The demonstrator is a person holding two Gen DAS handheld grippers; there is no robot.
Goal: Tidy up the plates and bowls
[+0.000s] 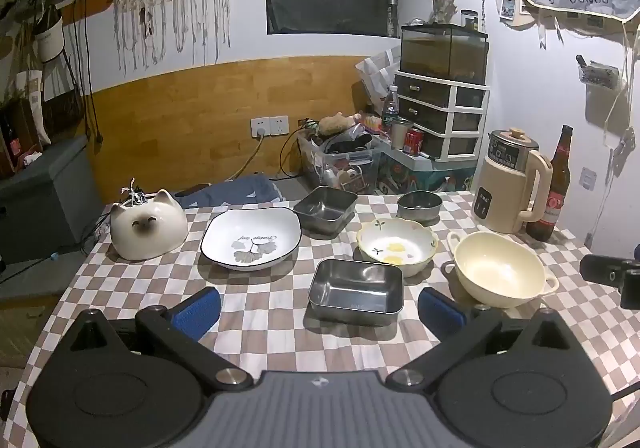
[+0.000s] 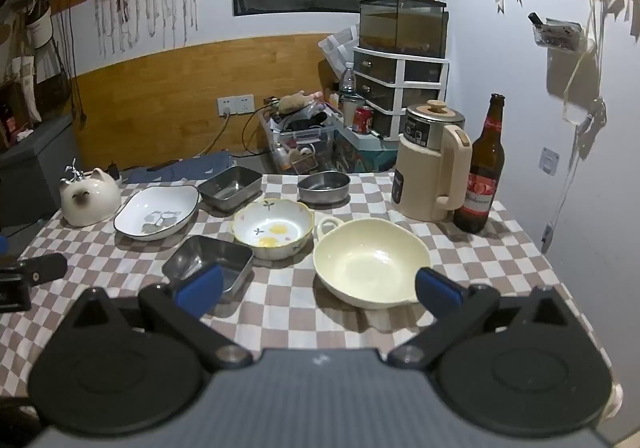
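I've got both hand-held grippers, left (image 1: 320,306) and right (image 2: 319,288), spread wide w/ nothing held, low in frame over the checkered desk (image 1: 260,328). Rectangular steel tray (image 1: 355,290) sits center frame; cream two-handled bowl (image 2: 370,260) center-right, white leaf-print plate (image 1: 251,238) mid-left.

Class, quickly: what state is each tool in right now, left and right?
Left tool: open wide, holding nothing, above the checked cloth.
Right tool: open wide, holding nothing, near the cream bowl.
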